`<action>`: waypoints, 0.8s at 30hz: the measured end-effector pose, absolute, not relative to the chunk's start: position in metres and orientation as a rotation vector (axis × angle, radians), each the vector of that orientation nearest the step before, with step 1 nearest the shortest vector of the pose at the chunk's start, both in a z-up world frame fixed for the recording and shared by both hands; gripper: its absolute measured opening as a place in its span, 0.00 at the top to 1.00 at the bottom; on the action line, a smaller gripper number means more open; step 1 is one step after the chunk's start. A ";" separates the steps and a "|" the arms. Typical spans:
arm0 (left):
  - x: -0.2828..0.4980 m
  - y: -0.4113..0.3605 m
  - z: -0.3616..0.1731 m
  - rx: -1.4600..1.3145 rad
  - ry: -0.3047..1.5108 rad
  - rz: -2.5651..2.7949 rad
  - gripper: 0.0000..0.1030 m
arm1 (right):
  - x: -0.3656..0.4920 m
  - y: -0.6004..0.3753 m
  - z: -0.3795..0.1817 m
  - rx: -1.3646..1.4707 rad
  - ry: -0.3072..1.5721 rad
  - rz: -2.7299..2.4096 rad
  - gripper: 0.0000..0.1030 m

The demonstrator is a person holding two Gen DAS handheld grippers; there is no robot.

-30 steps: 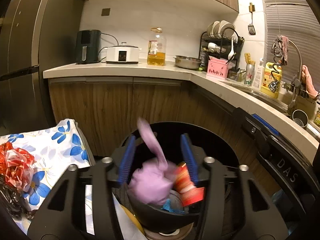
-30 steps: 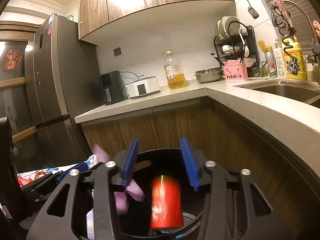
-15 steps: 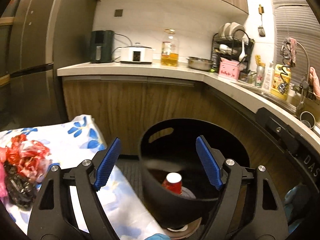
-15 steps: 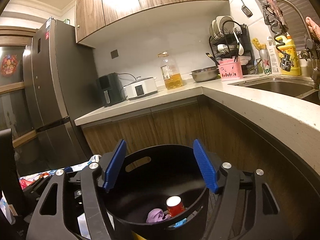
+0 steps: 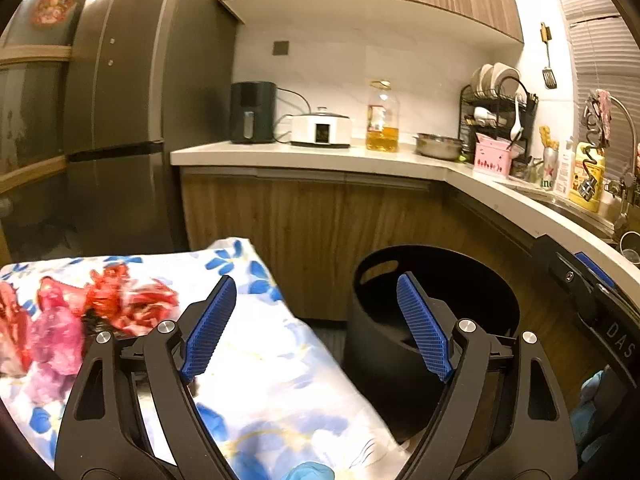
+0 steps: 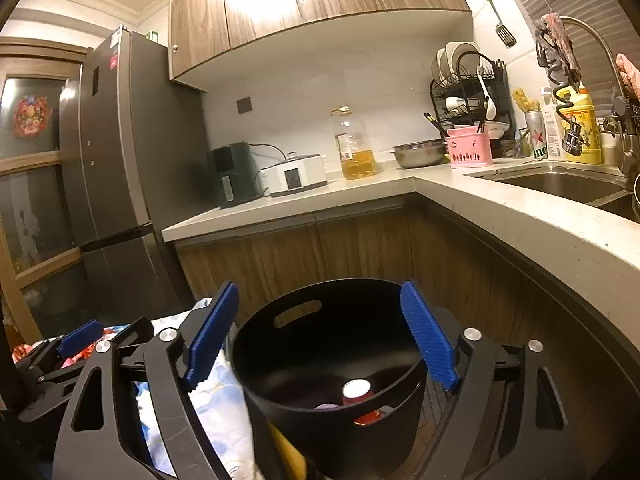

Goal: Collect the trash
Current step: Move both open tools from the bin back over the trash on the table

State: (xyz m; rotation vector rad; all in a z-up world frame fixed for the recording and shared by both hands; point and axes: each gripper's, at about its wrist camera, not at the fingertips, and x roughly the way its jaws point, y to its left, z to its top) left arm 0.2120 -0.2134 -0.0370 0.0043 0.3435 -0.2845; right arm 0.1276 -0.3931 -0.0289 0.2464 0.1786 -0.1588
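Note:
My left gripper (image 5: 316, 332) hangs over the edge of a table with a floral cloth (image 5: 280, 392), its jaws opening with nothing between them. Crumpled red plastic (image 5: 124, 304) and a pink wad (image 5: 56, 340) lie on the cloth to its left. The black bin (image 5: 380, 352) stands to its right. My right gripper (image 6: 320, 340) is above the bin (image 6: 280, 404), jaws opening and empty. A red can (image 6: 356, 390) and a purple scrap (image 6: 326, 406) lie in the bin's bottom. My left gripper's blue pad (image 6: 80, 336) shows at the left.
An L-shaped counter (image 6: 500, 208) wraps behind and to the right of the bin, with wooden cabinet fronts (image 5: 304, 232) below. A tall grey fridge (image 6: 116, 160) stands at the left. The counter carries an oil bottle (image 6: 354, 148), a cooker (image 6: 296, 176), a dish rack (image 6: 468, 96) and a sink (image 6: 560, 184).
A purple wad dropped from my left gripper and a red can from my right into the bin. Both jaws spread wide. My left gripper swung left toward the floral cloth.

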 end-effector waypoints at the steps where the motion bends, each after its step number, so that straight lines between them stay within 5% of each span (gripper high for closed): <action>1: 0.209 -0.209 -0.036 0.002 0.340 -0.278 0.21 | 0.125 -0.390 -0.028 0.246 0.178 -0.156 0.19; 24: 0.163 -0.066 -0.064 -0.034 0.344 0.046 0.20 | 0.110 -0.307 -0.050 0.244 0.232 -0.001 0.17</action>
